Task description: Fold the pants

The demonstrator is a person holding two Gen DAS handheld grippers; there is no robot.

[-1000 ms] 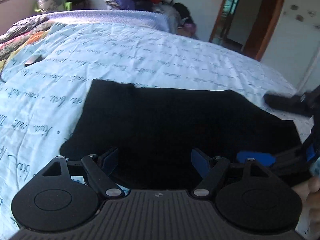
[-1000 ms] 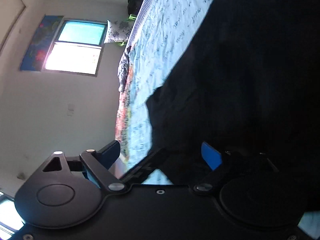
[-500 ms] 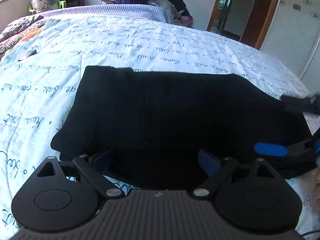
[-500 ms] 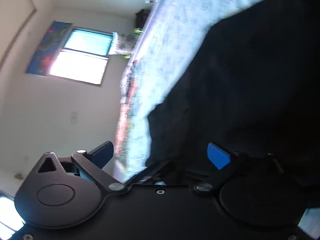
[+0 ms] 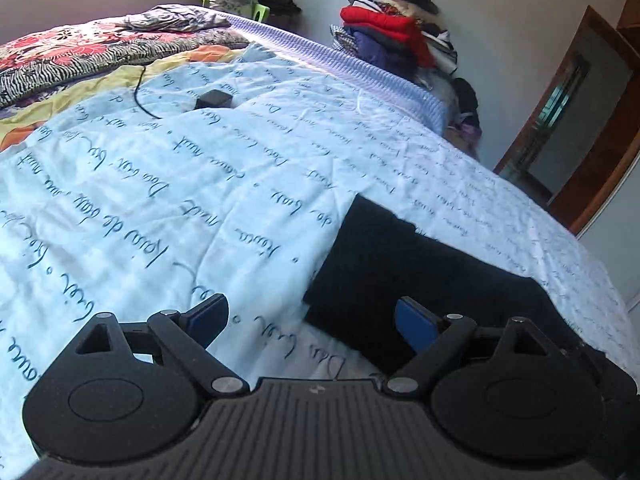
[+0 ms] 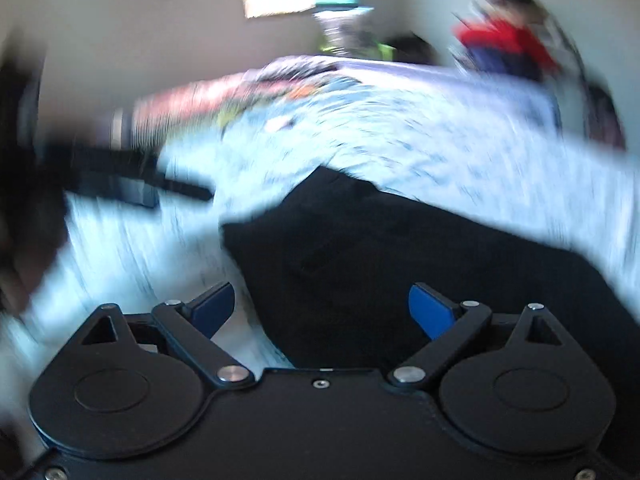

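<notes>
Hovering grippers above folded black pants

Both tools are spread wide and hold nothing. The left gripper [image 5: 310,318] hangs over the bedsheet [image 5: 200,184], with the folded pants [image 5: 420,280] lying flat to its right. The right gripper [image 6: 322,308] hangs above the pants [image 6: 400,260]; that view is blurred. Cursive writing covers the sheet, too loopy to read reliably.
</notes>
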